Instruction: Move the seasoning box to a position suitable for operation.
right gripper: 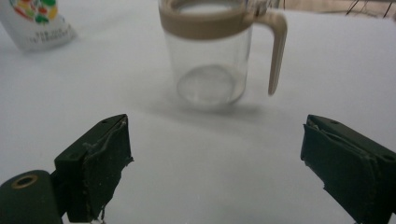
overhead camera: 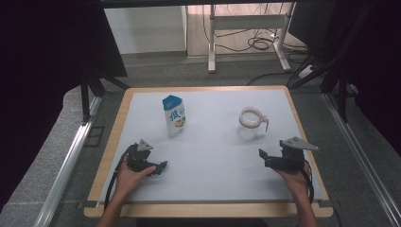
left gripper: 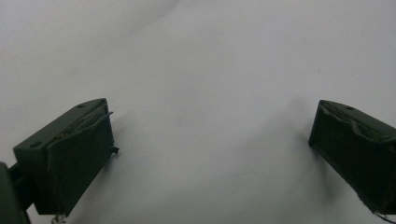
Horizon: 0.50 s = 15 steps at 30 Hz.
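Observation:
A blue-and-white milk carton (overhead camera: 174,116) stands upright on the white mat (overhead camera: 213,156), left of centre. A clear glass cup (overhead camera: 252,120) with a beige rim and handle stands to its right. My left gripper (overhead camera: 160,167) rests low at the front left, open, with bare mat between its jaws (left gripper: 214,116). My right gripper (overhead camera: 264,158) sits at the front right, open and empty. In the right gripper view (right gripper: 215,130) it faces the cup (right gripper: 210,60) a short way off, handle to the right, with the carton's base (right gripper: 35,21) at top left.
The mat lies on a wooden-edged table (overhead camera: 116,137). Metal rails (overhead camera: 66,161) run along both sides. Beyond the far edge stand a desk frame (overhead camera: 246,28) and floor cables (overhead camera: 260,43).

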Available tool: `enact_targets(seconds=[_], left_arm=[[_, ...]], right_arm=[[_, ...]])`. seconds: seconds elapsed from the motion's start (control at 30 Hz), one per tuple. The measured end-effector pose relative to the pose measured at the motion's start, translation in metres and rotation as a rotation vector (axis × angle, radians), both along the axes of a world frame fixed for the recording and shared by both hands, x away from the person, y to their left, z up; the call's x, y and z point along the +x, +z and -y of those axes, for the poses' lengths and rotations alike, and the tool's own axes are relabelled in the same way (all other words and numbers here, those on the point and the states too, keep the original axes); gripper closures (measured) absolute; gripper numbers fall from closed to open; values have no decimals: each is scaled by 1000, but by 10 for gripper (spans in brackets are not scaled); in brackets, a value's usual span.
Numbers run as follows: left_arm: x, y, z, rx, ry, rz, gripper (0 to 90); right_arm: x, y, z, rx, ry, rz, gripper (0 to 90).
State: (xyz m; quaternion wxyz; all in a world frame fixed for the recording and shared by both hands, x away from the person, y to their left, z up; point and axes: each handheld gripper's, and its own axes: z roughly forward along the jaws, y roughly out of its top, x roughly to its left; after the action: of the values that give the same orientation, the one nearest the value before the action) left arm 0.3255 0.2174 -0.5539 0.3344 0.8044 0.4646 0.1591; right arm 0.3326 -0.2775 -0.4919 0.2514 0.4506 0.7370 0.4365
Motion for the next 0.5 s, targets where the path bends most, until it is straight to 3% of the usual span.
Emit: enact_targets(seconds=[0.07,0.1,0.2,0.23,0.27,0.37,0.5], left_arm=[[0,0,0,1,-1,-1,0],[0,0,0,2,-3,-1,0],[-2,2,1,5,19,-6,2],[-3,3,1,10,26,10,10],[-6,11,0,9,38,52,38],[-5,31,-1,-41,37,82,37],[-4,49,1,-88,35,113,54]], right_arm=[[6,9,-2,72,17,30,104],[6,9,-2,72,17,30,104],[7,13,-8,36,47,50,105],[8,12,-9,29,54,43,105],[10,8,-9,1,70,35,112],[10,4,-7,-42,66,45,118],[6,4,-6,-40,78,43,118]])
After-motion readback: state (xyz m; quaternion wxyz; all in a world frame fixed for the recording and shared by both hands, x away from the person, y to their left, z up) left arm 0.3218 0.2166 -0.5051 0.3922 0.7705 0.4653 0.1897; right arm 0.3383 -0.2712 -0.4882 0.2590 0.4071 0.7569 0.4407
